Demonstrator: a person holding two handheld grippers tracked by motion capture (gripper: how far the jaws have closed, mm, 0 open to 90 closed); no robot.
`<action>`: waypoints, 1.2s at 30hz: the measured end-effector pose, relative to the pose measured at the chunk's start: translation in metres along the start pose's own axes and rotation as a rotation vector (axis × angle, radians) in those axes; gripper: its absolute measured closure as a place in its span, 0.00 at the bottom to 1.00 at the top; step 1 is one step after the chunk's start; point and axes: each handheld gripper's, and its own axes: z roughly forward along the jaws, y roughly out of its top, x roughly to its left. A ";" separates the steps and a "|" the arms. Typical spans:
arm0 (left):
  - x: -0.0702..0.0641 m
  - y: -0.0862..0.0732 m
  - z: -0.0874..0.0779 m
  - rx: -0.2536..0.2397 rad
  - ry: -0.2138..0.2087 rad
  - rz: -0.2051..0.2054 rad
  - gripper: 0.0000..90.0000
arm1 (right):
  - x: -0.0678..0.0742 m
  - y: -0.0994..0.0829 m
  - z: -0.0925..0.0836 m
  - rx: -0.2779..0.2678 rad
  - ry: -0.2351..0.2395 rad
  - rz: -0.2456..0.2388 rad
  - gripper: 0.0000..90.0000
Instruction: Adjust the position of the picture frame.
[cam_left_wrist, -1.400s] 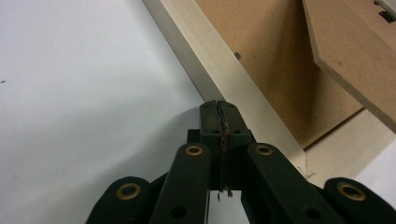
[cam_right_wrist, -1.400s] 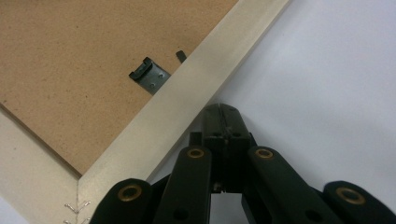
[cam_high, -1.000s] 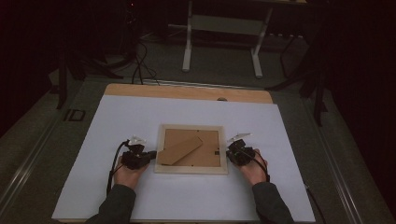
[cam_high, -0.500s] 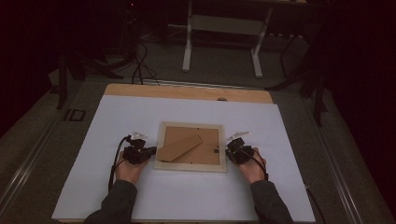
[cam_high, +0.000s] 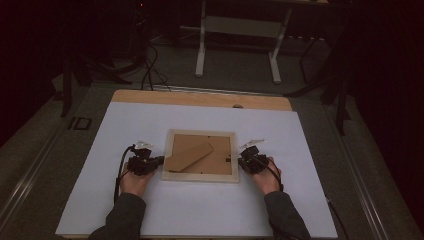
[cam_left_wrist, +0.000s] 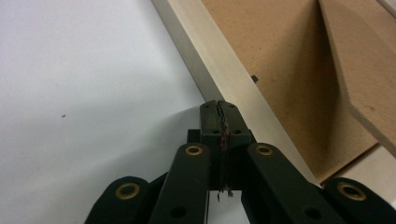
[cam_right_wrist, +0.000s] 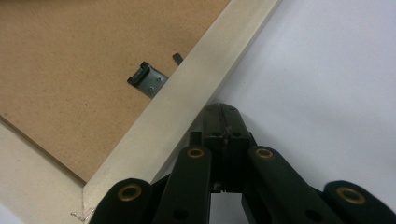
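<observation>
A picture frame is laid face down near the middle of the white sheet on the table, its brown backing board and folded stand turned up. The left gripper is held at the frame's left rail, jaws pressed together with nothing between them, the tips set against the rail's outer edge. The right gripper is held at the right rail, jaws likewise closed and empty, tips at the pale rail. A small metal hanger clip is seen on the backing just beside that rail
</observation>
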 end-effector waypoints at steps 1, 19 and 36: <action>0.000 0.000 0.000 0.000 0.000 0.000 0.98 | 0.000 0.000 0.000 0.000 0.000 0.000 1.00; 0.001 0.000 -0.013 -0.020 -0.003 0.001 0.82 | -0.005 -0.014 -0.017 -0.111 0.019 0.091 0.94; 0.008 0.000 -0.031 -0.114 -0.065 -0.040 0.74 | -0.002 -0.022 -0.042 -0.173 0.043 0.087 0.86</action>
